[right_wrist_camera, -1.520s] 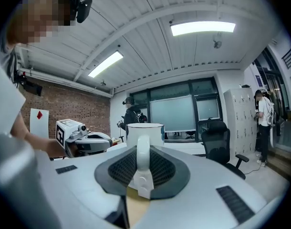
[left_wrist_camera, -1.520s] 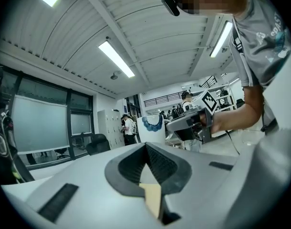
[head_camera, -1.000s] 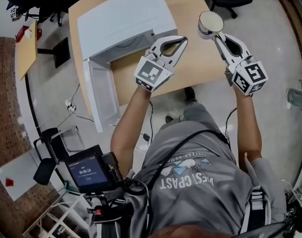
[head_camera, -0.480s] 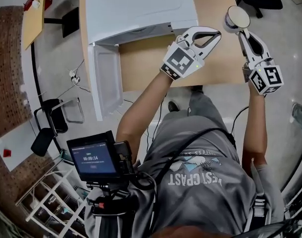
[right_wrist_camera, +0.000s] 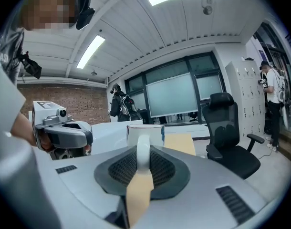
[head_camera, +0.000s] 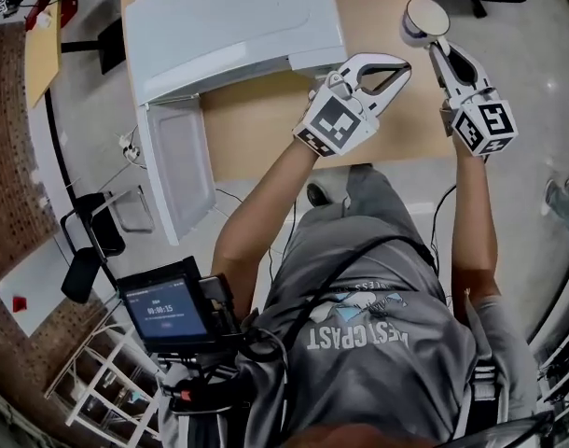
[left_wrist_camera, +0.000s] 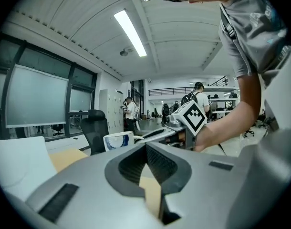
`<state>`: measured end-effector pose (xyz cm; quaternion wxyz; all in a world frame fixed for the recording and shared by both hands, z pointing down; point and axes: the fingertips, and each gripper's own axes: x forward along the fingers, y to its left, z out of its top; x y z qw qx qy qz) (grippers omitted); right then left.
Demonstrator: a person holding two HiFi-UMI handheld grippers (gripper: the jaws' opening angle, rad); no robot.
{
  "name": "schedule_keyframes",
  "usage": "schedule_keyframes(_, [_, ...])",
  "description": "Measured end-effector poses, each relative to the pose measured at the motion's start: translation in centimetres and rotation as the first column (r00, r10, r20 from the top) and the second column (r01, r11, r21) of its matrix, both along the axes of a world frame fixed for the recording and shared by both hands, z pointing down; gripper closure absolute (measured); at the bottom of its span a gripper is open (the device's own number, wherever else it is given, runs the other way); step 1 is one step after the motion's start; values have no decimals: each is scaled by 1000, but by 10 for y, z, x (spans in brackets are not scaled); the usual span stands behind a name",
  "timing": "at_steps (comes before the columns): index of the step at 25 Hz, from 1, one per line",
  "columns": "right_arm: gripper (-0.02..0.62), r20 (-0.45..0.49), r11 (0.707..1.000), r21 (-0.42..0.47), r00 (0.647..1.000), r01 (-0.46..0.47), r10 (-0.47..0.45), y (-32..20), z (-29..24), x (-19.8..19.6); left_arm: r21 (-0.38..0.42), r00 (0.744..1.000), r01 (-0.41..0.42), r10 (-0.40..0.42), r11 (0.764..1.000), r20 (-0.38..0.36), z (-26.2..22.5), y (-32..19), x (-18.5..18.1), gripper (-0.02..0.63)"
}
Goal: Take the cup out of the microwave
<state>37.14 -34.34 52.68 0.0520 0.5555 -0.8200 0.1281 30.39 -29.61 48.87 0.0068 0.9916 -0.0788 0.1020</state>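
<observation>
In the head view a white cup (head_camera: 423, 17) with a blue mark hangs over the right part of the wooden table (head_camera: 256, 129). My right gripper (head_camera: 433, 45) is shut on its handle. The right gripper view shows the handle pinched between the jaws of the right gripper (right_wrist_camera: 142, 150), with the cup (right_wrist_camera: 145, 132) upright beyond them. My left gripper (head_camera: 405, 64) hovers to the cup's left with its tips together and nothing in them. The left gripper view shows the left gripper (left_wrist_camera: 146, 146) shut, the cup (left_wrist_camera: 118, 140) ahead to its left. The white microwave (head_camera: 224, 21) stands at the table's left, its door (head_camera: 177, 171) swung open.
A black office chair (right_wrist_camera: 231, 137) stands beyond the table's right side. A rig with a small screen (head_camera: 163, 311) hangs at the person's front. People walk in the far background of both gripper views.
Both grippers have moved to the right, away from the microwave's opening. The cup has stayed in the right gripper's hold.
</observation>
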Motion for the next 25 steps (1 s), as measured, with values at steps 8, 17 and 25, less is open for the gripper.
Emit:
schedule_keyframes(8, [529,14,999,-29,1000,19,-19,-36,42,25,-55,1000,15,-14,998,7,35,-19,40,563])
schedule_keyframes(17, [529,21,997,-70,999,46,-44,-69,112,34,-148,994,114,-112,983,19,95,-55,56,564])
schedule_keyframes(25, [528,8,992,-112,998,56,-55,-81,130,62,-195,979,202,-196,960,50,111,-74,84,563])
